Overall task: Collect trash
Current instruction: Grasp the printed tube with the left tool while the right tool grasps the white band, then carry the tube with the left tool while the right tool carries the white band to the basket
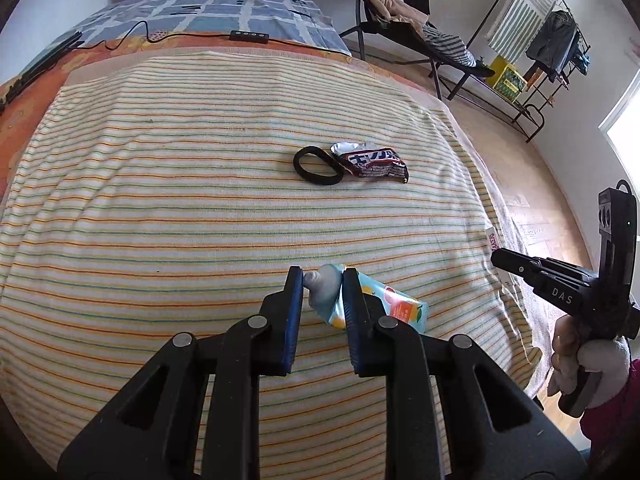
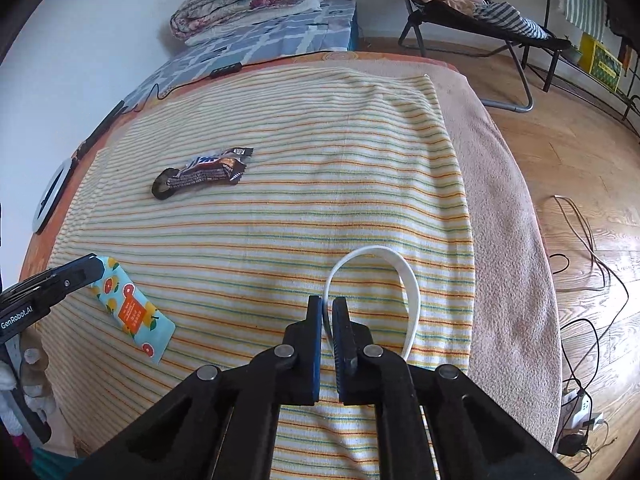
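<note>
On the striped towel (image 1: pixel 200 200), my left gripper (image 1: pixel 323 282) is shut on the crumpled end of a light blue fruit-print wrapper (image 1: pixel 400 306). The right wrist view shows that wrapper (image 2: pixel 132 308) lying flat, with the left gripper (image 2: pixel 93 265) at its far end. My right gripper (image 2: pixel 328 312) is shut on one side of a white headband (image 2: pixel 412 292) that lies on the towel. It also shows at the right bed edge as the right gripper (image 1: pixel 500 259), held by a gloved hand. Farther off, a brown candy wrapper (image 1: pixel 376 162) lies against a black hair tie (image 1: pixel 318 166).
A black cable with a controller (image 1: pixel 248 36) crosses the bed behind the towel. Folded quilts (image 2: pixel 248 0) sit at the head. A folding chair (image 1: pixel 400 20) and a clothes rack (image 1: pixel 552 40) stand on the wooden floor, where cables and a power strip (image 2: pixel 580 412) lie.
</note>
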### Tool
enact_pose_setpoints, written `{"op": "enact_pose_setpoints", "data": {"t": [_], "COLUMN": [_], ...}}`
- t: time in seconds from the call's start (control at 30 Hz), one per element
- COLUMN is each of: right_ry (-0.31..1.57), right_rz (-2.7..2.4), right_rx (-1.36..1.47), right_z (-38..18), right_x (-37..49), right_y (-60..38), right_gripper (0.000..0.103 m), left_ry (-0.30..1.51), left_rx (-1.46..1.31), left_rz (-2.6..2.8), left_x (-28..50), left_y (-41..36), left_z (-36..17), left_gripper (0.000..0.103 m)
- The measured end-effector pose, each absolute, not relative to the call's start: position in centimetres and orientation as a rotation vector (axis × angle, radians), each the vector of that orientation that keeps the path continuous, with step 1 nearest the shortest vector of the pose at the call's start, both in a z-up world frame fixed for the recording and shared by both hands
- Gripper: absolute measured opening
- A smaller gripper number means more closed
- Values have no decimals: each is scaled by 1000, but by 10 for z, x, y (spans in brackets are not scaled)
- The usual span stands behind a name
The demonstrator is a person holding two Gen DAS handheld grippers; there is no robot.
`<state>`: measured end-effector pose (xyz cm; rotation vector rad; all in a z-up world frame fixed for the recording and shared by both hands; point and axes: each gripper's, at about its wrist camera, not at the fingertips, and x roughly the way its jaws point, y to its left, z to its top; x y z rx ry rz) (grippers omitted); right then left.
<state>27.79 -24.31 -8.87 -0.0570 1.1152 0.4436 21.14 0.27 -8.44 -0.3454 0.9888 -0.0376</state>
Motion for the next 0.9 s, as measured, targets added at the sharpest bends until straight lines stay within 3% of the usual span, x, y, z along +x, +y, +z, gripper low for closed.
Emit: {"op": "enact_pose_setpoints", "data": {"t": [0.9], "right_ry": [928], "right_rz": [596], "right_rx": [8], "right_z": [1], "right_x": [209], "right_y": [-213], "right_gripper": [2], "left_ry": [835], "left_rx": [-252], "left_rz": [-4], "left_x": [140], "left_y": [22], "left_z": [-15], "left_gripper": [18]}}
